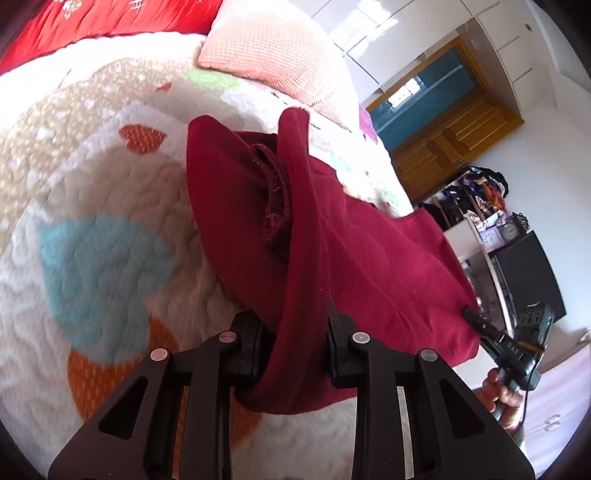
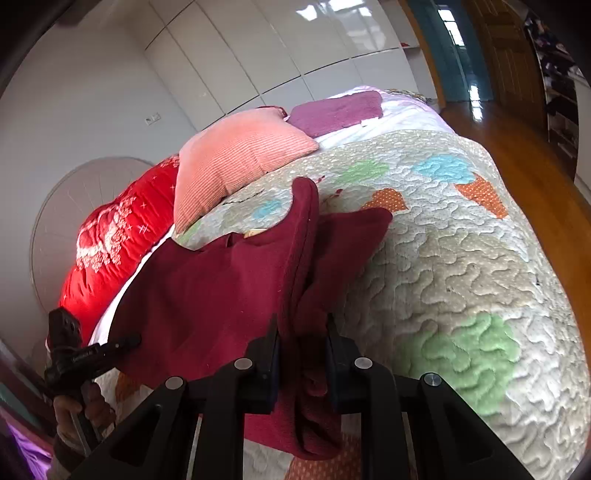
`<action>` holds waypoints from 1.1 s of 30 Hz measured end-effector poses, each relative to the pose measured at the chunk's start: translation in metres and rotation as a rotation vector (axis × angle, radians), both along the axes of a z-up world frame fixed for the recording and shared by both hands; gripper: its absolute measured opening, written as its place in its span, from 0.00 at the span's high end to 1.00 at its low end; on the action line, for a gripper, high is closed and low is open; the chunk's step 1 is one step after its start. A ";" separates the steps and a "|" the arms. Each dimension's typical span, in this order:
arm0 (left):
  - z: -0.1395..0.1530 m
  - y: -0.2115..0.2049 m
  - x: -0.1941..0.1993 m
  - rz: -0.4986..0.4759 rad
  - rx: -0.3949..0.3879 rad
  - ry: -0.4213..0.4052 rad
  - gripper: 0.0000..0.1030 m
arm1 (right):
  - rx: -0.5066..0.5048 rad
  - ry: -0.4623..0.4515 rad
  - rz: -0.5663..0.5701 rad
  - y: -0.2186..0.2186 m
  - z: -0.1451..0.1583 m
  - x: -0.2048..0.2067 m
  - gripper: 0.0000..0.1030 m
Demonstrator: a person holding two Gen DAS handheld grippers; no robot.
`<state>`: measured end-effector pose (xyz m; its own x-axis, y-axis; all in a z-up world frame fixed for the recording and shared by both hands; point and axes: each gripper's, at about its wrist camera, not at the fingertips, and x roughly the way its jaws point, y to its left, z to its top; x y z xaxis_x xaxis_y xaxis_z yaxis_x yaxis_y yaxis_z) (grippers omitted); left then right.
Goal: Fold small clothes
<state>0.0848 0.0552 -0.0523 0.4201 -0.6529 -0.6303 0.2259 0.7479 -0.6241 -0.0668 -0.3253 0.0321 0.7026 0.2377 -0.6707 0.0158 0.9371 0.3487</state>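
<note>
Left wrist view: the left tongs (image 1: pixel 295 345) are clamped on a bunched edge of a dark red fleece garment (image 1: pixel 332 258). The cloth runs up between the two black pads and stands in a tall fold. The rest of it spreads out over the quilt (image 1: pixel 92 184) on the bed, a white quilt with blue, orange and green patches. A frayed seam shows near the top of the garment. At the far right edge of the cloth the right tongs (image 1: pixel 471 315) pinch a corner, with a person's hand (image 1: pixel 498 391) holding the handle. A pink pillow (image 1: pixel 266 48) lies at the head of the bed, with a red blanket (image 1: pixel 103 18) beside it.

Right wrist view: the right tongs (image 2: pixel 301 354) are clamped on a thick fold of the same red garment (image 2: pixel 221 280). The cloth is lifted off the quilt (image 2: pixel 461 258) near the tongs and stretches to the left. There the left tongs (image 2: pixel 135 339) pinch its other edge, held by a hand (image 2: pixel 79 410). The pink pillow (image 2: pixel 236 158), the red blanket (image 2: pixel 110 243) and a purple towel (image 2: pixel 336 110) lie farther up the bed.
</note>
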 end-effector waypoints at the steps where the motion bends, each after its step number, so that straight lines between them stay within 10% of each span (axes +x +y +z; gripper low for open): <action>1: 0.002 0.002 -0.005 -0.002 0.003 0.004 0.77 | -0.011 0.015 0.008 0.003 -0.001 -0.008 0.82; 6: -0.008 0.005 -0.025 0.009 0.079 0.034 0.76 | -0.119 0.155 -0.080 0.001 -0.038 -0.016 0.72; 10: -0.005 0.008 -0.038 0.044 0.112 0.009 0.65 | -0.120 0.045 -0.131 0.014 -0.002 -0.010 0.54; 20: -0.016 0.018 -0.056 0.122 0.108 -0.005 0.52 | 0.072 0.126 0.290 0.203 -0.008 0.147 0.50; 23: -0.019 0.023 -0.060 0.123 0.093 0.005 0.52 | 0.116 0.267 0.373 0.250 -0.042 0.189 0.32; 33: -0.018 0.029 -0.068 0.131 0.054 0.033 0.52 | -0.365 0.439 0.502 0.348 -0.070 0.223 0.26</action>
<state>0.0172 0.0838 -0.0708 0.4780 -0.5588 -0.6778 0.1047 0.8023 -0.5876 0.1559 0.0224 -0.0374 0.2190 0.1676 -0.9612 -0.3769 0.9232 0.0751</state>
